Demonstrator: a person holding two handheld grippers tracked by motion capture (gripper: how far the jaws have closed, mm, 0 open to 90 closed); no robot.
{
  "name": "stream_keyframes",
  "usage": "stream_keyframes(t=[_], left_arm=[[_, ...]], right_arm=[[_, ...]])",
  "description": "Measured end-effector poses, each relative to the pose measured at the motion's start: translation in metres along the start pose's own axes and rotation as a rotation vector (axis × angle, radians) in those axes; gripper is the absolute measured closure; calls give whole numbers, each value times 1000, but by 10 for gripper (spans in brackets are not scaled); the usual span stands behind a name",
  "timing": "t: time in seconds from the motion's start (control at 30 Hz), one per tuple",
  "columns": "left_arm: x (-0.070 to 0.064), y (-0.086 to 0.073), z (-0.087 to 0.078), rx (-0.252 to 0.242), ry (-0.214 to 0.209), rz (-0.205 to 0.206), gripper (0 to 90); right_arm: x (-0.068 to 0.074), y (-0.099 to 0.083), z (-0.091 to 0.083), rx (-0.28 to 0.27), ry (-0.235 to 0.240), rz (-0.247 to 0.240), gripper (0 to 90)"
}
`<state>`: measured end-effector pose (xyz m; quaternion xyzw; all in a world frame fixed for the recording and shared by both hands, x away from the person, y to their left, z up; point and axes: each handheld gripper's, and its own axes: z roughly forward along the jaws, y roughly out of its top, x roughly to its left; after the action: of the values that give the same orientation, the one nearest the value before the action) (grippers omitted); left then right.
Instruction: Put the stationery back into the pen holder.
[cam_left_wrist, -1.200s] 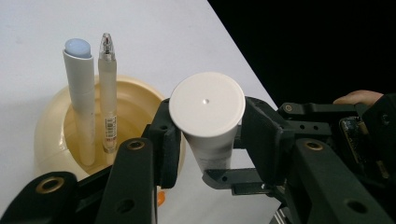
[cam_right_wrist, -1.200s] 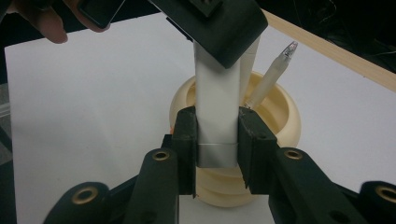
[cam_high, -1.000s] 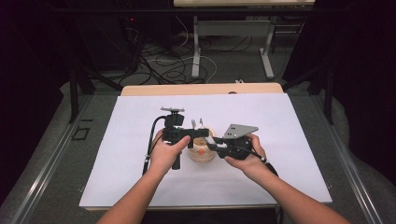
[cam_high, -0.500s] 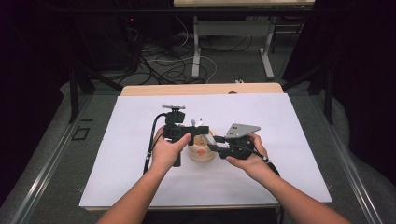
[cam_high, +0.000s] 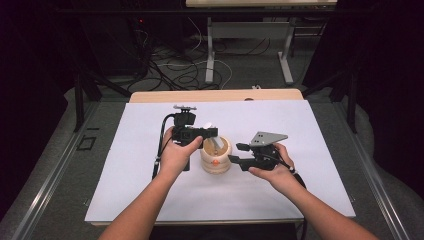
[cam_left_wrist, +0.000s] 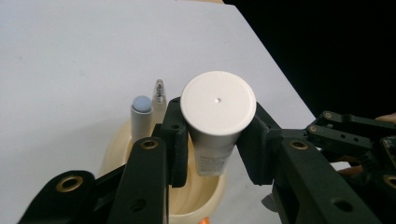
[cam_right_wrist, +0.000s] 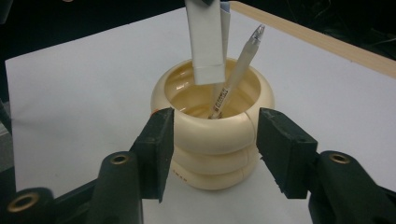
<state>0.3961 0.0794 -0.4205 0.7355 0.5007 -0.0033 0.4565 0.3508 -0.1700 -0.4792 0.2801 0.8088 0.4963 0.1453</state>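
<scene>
Tube (cam_left_wrist: 217, 116), white with a flat round cap, is clamped between the two jaws of the left gripper (cam_left_wrist: 215, 140) and hangs cap-up directly over the mouth of the cream ribbed holder (cam_right_wrist: 213, 135). In the right gripper view its crimped lower end (cam_right_wrist: 208, 51) sits about level with the holder's rim, at the back of the opening; whether it has crossed the rim cannot be told.

Contents of the holder: a clear pen (cam_right_wrist: 236, 74) leaning toward the far side, and a second stick with a pale blue end (cam_left_wrist: 141, 103) beside it.

Right gripper (cam_right_wrist: 212, 149): jaws spread to either side of the holder's upper ring, close to the wall. The left pad appears to touch it; contact on the other side is not confirmed, so this reads as bracing rather than a firm clamp.

In the high view the holder (cam_high: 214, 159) stands on the white table cover (cam_high: 125, 170), between the two hands.

Assessment: the tube is picked up and aligned above the holder. Outstanding: seat it among the pens, release, withdraw both grippers.
</scene>
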Motion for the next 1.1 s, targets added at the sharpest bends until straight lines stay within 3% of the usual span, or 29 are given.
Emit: stream_keyframes(t=[0.13, 0.23, 0.47, 0.53, 0.63, 0.73, 0.83, 1.1], left_arm=[[1, 1, 2, 7, 15, 3, 668], [1, 1, 6, 30, 33, 2, 668], [0, -1, 17, 106, 61, -10, 667], [1, -1, 20, 120, 76, -7, 668], [1, -3, 24, 130, 82, 0, 667], [0, -5, 27, 139, 99, 2, 667], [0, -7, 31, 152, 106, 11, 667], [-1, -14, 38, 173, 140, 49, 666]], right_arm=[[-3, -4, 0, 12, 4, 23, 421], [-5, -7, 0, 47, -4, 27, 402], [-8, -13, 1, 60, -30, 57, 379], [-9, -14, -1, 86, -34, 61, 370], [-10, -17, -1, 86, -52, 73, 341], [-13, -20, -1, 99, -77, 48, 308], [-15, -23, 0, 132, -90, 61, 254], [-27, -35, 0, 161, -155, 88, 157]])
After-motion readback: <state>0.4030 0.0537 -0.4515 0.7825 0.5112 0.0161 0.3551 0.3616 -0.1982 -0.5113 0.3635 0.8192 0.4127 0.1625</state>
